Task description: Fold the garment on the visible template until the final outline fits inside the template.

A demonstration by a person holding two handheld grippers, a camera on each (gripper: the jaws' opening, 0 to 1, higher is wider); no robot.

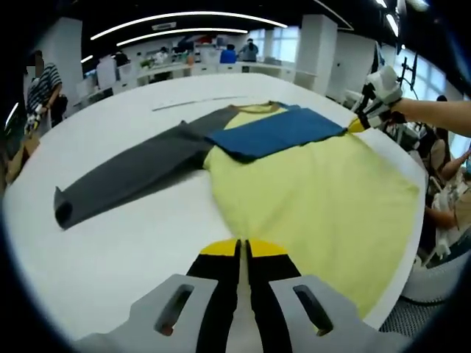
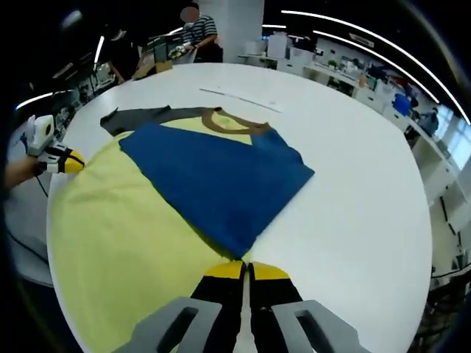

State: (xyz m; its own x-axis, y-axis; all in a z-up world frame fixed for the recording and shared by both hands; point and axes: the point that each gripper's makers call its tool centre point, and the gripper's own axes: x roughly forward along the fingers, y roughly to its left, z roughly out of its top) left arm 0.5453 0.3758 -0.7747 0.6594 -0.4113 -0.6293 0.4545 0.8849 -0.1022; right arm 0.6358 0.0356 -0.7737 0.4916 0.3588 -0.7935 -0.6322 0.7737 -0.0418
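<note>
Room: an open office with desks and strip lights is curving round the upper frame in both views, with people standing far back.
Table (image 1: pixel 132 243): a smooth white round top is filling the centre of the left gripper view; its far edge is bending with the lens.
Garment (image 1: pixel 324 198): a soft yellow shirt is lying flat at centre right of the left gripper view, with a brown collar (image 2: pixel 232 125); its right hem is hanging over the table edge.
Grey sleeve (image 1: pixel 125 176): a long matte sleeve is stretching out toward the left of the left gripper view.
Blue sleeve (image 2: pixel 221 176): it is lying folded across the chest, a broad creased slab at the centre of the right gripper view.
Left gripper (image 1: pixel 243 246): yellow-tipped black jaws are pressing together at the bottom centre, pinching the yellow hem.
Right gripper (image 2: pixel 245 270): jaws are closing on the blue sleeve's tip at the bottom centre.
Template: I cannot make out an outline; a thin dark line (image 1: pixel 199 102) is lying on the table beyond the collar.
</note>
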